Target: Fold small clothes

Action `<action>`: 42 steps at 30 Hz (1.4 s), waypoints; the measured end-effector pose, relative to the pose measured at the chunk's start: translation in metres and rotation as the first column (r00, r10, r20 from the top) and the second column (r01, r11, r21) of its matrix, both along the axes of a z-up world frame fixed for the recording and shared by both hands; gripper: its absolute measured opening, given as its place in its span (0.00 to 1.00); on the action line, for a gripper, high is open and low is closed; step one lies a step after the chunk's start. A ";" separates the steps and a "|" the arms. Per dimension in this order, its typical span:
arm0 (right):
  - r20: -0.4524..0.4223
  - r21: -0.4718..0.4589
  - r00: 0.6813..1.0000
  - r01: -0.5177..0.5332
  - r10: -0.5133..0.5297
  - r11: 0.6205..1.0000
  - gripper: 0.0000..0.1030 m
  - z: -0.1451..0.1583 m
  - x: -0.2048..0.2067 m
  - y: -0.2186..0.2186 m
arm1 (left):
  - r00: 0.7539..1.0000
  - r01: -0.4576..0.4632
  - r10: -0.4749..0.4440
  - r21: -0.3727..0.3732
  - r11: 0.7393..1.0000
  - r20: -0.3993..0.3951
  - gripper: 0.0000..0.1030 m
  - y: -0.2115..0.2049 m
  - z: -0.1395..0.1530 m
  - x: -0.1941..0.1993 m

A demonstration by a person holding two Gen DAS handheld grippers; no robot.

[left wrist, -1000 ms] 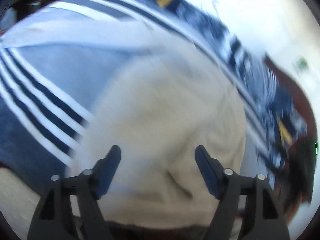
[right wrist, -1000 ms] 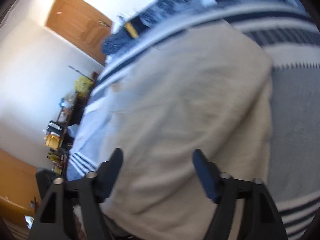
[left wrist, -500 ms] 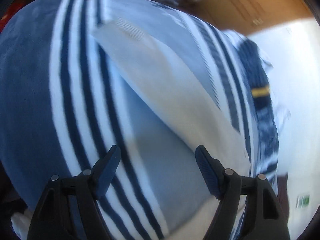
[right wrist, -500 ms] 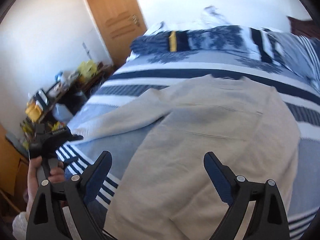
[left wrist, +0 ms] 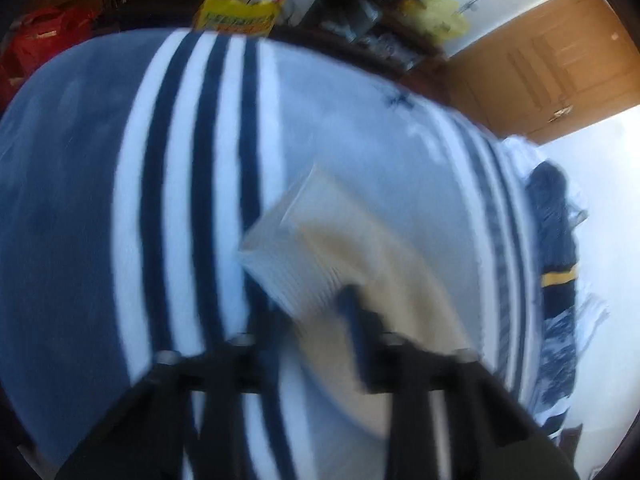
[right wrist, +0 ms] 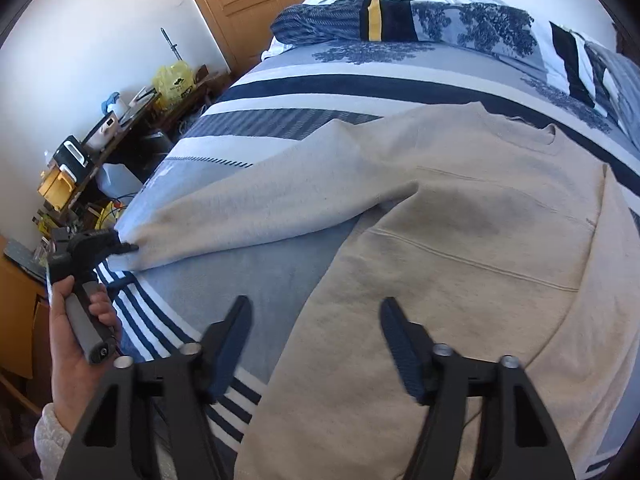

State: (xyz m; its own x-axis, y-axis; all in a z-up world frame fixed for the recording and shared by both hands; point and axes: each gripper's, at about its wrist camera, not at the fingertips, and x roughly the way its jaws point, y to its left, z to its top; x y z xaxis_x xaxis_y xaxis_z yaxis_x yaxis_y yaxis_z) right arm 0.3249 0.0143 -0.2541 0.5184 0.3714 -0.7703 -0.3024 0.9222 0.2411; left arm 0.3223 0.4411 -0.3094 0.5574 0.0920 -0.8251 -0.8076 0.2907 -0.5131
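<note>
Beige sweater (right wrist: 460, 240) lies flat across the striped bed (right wrist: 280, 92), body in the middle, one sleeve (right wrist: 248, 212) stretched toward the bed's left edge. Left gripper (right wrist: 130, 247) has just closed, jaws nearly together pinching the cuff (left wrist: 296, 264), likely to carry the sleeve in over the body. Right gripper (right wrist: 316, 344) hovers over the hem, jaws half open and closing, gripping nothing yet
</note>
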 end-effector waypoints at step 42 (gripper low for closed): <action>-0.353 0.575 0.935 0.249 -0.038 0.779 0.80 -0.089 -0.030 -0.253 | -0.171 0.731 -0.850 0.515 -0.449 -0.499 0.03 -0.516 0.029 -0.085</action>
State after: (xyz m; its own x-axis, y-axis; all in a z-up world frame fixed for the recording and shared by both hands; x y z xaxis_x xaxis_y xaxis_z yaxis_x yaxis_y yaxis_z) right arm 0.2945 -0.2387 -0.3432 0.3818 0.7516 -0.5379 0.0080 0.5793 0.8151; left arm 0.2369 -0.0751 -0.2808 0.5175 -0.2868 -0.8062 0.6896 0.6976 0.1945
